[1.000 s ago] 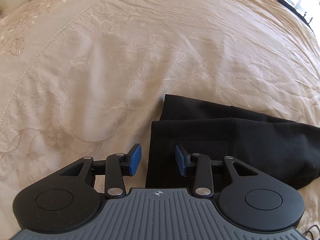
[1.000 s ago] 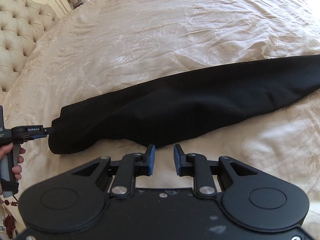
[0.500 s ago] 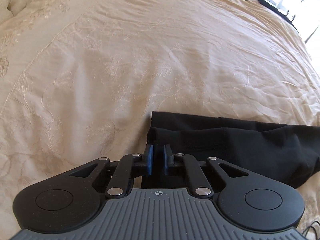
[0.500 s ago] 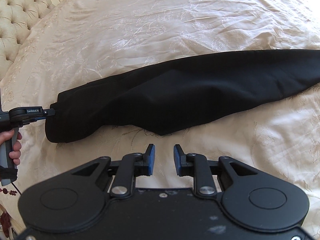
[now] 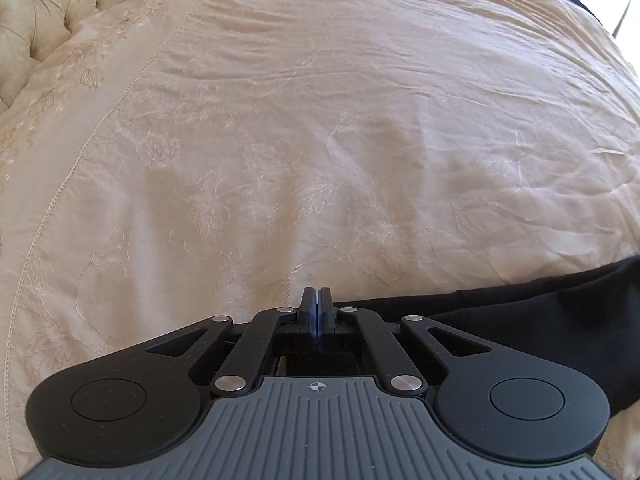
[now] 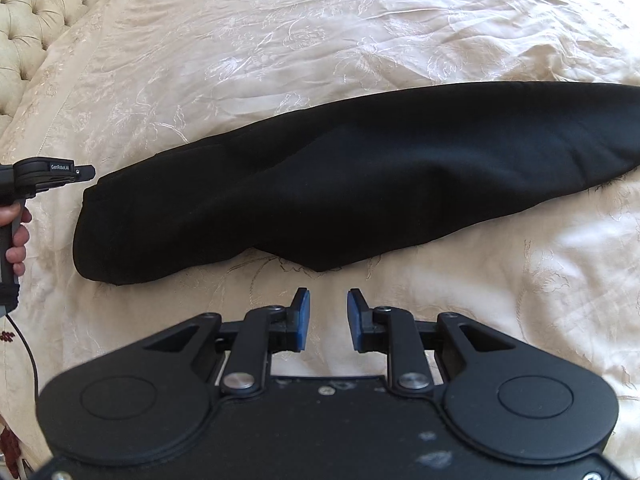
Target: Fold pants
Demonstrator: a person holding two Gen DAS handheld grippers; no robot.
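Bedroom | we see black pants stretched across a cream embroidered bedspread | our left gripper is clamped closed on nothing, just off their end | our right gripper hovers parted and empty just beside their near edge

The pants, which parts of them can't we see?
- Right wrist view: the pants run off the right edge, so that end is cut off.
- Left wrist view: the left gripper body covers the near part; only a strip shows.
- Black fabric hides seams and folds.
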